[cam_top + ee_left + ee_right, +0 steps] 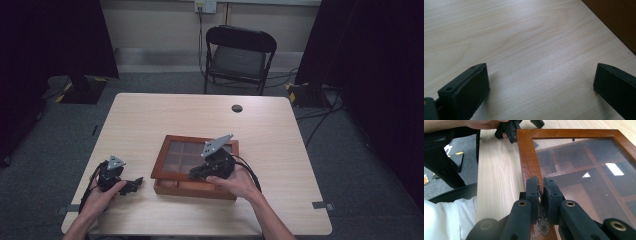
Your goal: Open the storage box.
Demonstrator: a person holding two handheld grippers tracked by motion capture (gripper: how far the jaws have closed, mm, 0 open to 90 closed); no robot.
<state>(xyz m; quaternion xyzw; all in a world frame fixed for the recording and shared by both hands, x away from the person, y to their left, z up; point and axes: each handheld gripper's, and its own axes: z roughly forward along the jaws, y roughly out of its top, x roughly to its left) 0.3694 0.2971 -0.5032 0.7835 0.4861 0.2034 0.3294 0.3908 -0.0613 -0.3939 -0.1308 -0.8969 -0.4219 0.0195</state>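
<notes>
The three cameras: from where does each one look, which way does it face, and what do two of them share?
High view: above the person's side, looking forward and down on the table; both forearms and tools show.
Left gripper view: on the left tool, looking down at bare table between its wide-apart jaws.
Right gripper view: on the right tool, its jaws shut on the brass latch of the wooden box; a white sleeve shows.
Shared: high and right gripper views both show the box's glass lid.
</notes>
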